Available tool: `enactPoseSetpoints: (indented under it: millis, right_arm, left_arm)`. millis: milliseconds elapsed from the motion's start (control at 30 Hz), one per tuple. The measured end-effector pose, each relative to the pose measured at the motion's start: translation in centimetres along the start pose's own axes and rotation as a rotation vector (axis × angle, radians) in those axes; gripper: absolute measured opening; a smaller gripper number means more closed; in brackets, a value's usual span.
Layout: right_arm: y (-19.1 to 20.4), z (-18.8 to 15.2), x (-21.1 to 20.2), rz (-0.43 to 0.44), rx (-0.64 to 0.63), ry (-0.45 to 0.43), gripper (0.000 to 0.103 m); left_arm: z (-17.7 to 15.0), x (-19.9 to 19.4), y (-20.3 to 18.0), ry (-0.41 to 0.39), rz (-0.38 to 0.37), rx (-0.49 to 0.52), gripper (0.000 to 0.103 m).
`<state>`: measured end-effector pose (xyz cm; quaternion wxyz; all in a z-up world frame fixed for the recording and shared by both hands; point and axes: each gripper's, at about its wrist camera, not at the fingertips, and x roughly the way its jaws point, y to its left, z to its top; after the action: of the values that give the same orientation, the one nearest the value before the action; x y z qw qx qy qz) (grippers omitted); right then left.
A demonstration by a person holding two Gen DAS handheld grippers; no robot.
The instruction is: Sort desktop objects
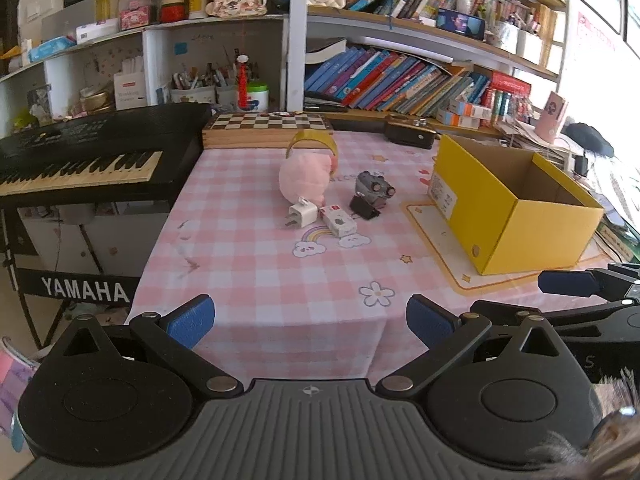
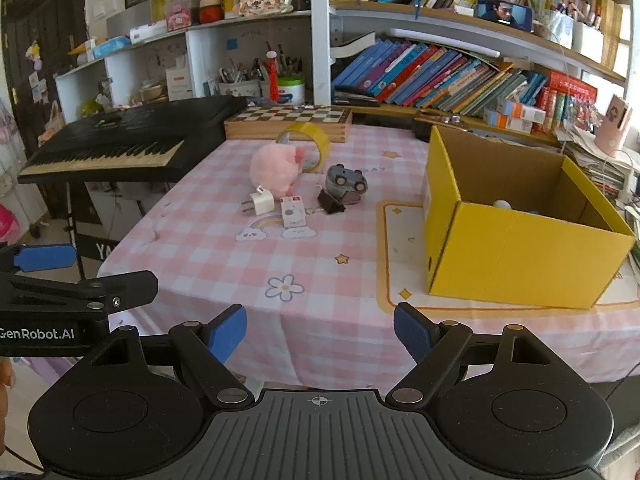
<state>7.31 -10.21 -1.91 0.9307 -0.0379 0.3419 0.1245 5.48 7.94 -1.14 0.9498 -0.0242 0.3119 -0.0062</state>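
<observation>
Six small, light things cluster mid-desk (image 2: pixel 320 264), left of the yellow box (image 2: pixel 520 256).
Both claws, left claw (image 1: pixel 310 322) and right claw (image 2: pixel 320 334), gape empty at the near edge; the soft pink plush (image 2: pixel 276 172) squeezes anywhere, the stiff charger (image 2: pixel 262 203) wants its flat sides.

A lived-in home study or child's room. Crowded bookshelves (image 2: pixel 460 76) line the wall behind a table under a pink checked cloth (image 2: pixel 320 256) printed with flowers and rainbows; a Yamaha keyboard (image 1: pixel 80 160) stands at its left edge, a chessboard (image 1: pixel 268 124) at its far edge.
</observation>
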Motion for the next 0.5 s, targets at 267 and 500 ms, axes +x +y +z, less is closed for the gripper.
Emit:
enactPoseSetpoints:
  millis: [267, 500]
  right_arm:
    - [-0.8, 1.7, 2.4, 0.005, -0.019, 0.001, 0.083]
    - [-1.9, 3.7, 5.3, 0.018, -0.029, 0.016, 0.083]
  left_arm:
    - [1.5, 2.4, 0.2, 0.001, 0.015, -0.024, 0.103]
    - [3.2, 5.5, 0.1, 0.020, 0.030, -0.048, 0.103]
